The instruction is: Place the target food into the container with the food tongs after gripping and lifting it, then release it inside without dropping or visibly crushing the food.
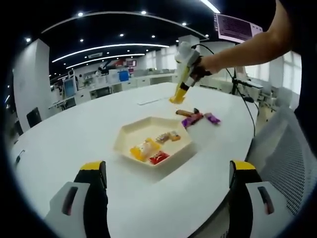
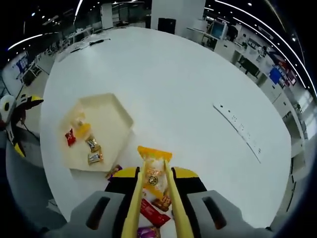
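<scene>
Above the white tabletop (image 1: 59, 144) our left gripper (image 1: 166, 173) waits wide and empty before the hexagonal tray (image 1: 126, 136), while our right gripper (image 2: 154, 191) clamps yellow tongs (image 2: 132, 206) lightly around an orange-wrapped snack (image 2: 153, 173), lifted clear for carrying traywards.

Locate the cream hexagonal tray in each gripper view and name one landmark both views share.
Left gripper view: the tray sits at the centre, beyond the open left gripper, on the white table.
Right gripper view: the tray lies at left, above and left of the right gripper.
Shared landmark: the red packet in the tray.
</scene>
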### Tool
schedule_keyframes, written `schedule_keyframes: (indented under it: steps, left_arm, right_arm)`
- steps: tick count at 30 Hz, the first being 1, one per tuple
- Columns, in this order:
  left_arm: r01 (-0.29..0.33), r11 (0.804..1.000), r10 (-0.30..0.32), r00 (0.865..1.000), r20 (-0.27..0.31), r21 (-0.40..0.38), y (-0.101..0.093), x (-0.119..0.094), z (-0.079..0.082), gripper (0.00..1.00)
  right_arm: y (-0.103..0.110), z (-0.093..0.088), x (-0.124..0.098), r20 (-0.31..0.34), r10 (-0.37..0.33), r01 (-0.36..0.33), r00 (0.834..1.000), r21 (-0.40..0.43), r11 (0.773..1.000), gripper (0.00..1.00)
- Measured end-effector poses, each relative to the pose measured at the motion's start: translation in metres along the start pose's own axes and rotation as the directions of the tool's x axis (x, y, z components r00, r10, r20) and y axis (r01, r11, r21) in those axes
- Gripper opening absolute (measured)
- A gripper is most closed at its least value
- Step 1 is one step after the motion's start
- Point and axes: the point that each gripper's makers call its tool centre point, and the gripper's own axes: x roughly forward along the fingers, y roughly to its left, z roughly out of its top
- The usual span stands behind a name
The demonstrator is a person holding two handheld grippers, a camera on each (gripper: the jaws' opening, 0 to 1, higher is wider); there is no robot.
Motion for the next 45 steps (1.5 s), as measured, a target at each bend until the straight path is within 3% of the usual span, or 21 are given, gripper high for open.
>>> schedule_keyframes:
  steps: [14,23,28,29,31,32,34,36,38,39,41,42,45]
  left_arm:
    - [-0.017,1.0,0.017,1.0,0.017,0.014,0.002,-0.001,0.004,0.99]
    - [-0.003,1.0,0.003,1.0,0.013,0.02,-0.001,0.0,0.003,0.99]
    - [0.02,0.999,-0.02,1.0,0.004,0.039,-0.007,0.001,0.002,0.99]
    - [0.027,0.999,-0.027,1.0,0.0,0.043,-0.008,0.001,0.002,0.99]
    - [0.031,0.998,-0.031,1.0,-0.003,0.047,-0.009,0.001,0.002,0.99]
    - [0.032,0.998,-0.032,0.999,-0.002,0.047,-0.009,0.001,0.001,0.99]
    - [0.03,0.998,-0.029,1.0,-0.009,0.05,-0.009,0.002,0.0,0.99]
    - [0.03,0.998,-0.03,0.999,-0.018,0.055,-0.009,0.002,-0.002,0.98]
    - [0.036,0.997,-0.035,0.999,-0.018,0.063,-0.01,0.002,-0.001,0.98]
    - [0.038,0.997,-0.037,0.999,-0.015,0.065,-0.01,0.002,-0.001,0.98]
    - [0.041,0.997,-0.04,0.999,-0.021,0.068,-0.011,0.002,-0.002,0.98]
    - [0.041,0.997,-0.04,0.999,-0.021,0.068,-0.011,0.002,-0.002,0.98]
    - [0.038,0.997,-0.037,0.999,-0.02,0.062,-0.01,0.002,-0.002,0.98]
  right_arm:
    - [0.035,0.048,-0.004,0.03,0.045,-0.043,0.999,-0.088,0.995,0.24]
    - [0.061,0.081,-0.006,0.066,0.118,-0.111,0.991,-0.096,0.989,0.24]
    - [0.079,0.1,-0.012,0.08,0.156,-0.144,0.984,-0.144,0.979,0.25]
    - [0.089,0.107,-0.014,0.086,0.198,-0.179,0.976,-0.194,0.965,0.25]
    - [0.095,0.112,-0.017,0.075,0.199,-0.176,0.977,-0.237,0.955,0.25]
    - [0.103,0.116,-0.019,0.077,0.221,-0.192,0.972,-0.283,0.94,0.25]
    - [0.108,0.12,-0.02,0.077,0.222,-0.192,0.972,-0.284,0.94,0.25]
    - [0.115,0.125,-0.021,0.078,0.236,-0.195,0.968,-0.353,0.915,0.25]
    - [0.116,0.126,-0.02,0.062,0.221,-0.183,0.973,-0.367,0.912,0.25]
    - [0.122,0.131,-0.021,0.065,0.25,-0.2,0.966,-0.421,0.885,0.25]
    - [0.122,0.135,-0.022,0.063,0.236,-0.189,0.97,-0.418,0.889,0.25]
    - [0.124,0.137,-0.023,0.063,0.242,-0.188,0.968,-0.453,0.872,0.25]
    - [0.131,0.144,-0.027,0.074,0.252,-0.189,0.965,-0.468,0.863,0.25]
